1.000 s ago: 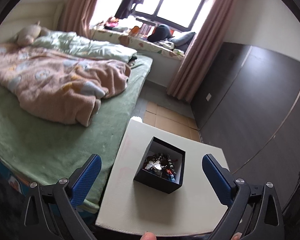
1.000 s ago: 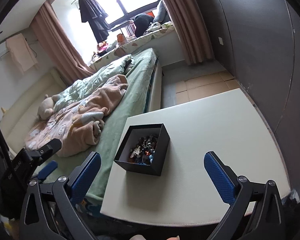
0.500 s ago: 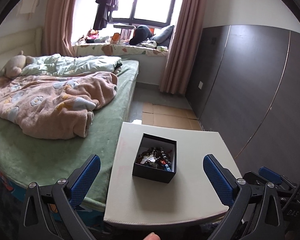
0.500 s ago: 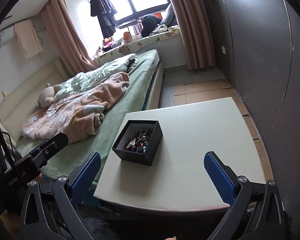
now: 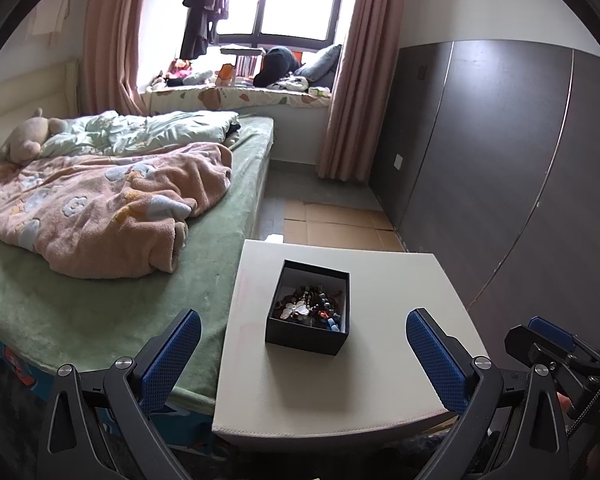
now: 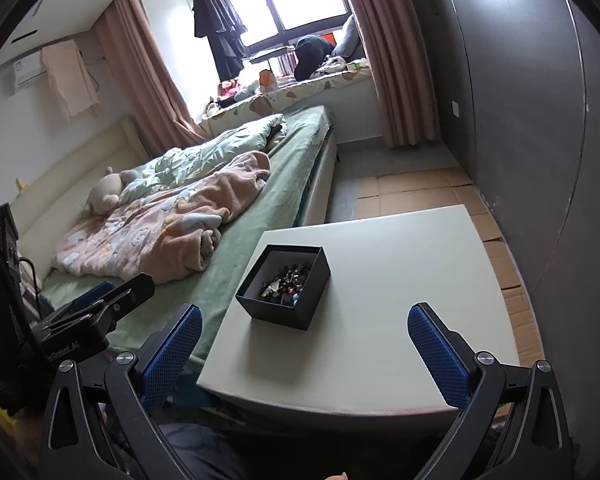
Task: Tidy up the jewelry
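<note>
We hold the left gripper [image 5: 300, 354] and right gripper [image 6: 304, 354] back from the white table [image 5: 400, 280], jaws wide and empty. The open black box [image 5: 307, 337] at twelve o'clock keeps the jewelry [image 5: 308, 306] heaped together.

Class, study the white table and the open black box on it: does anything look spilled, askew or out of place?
Nothing has spilled. The open black cardboard box sits upright on the white table, turned slightly askew to its edges. Inside, the beaded jewelry lies in one tangled heap, unsorted. Nothing else lies on the tabletop.
</note>
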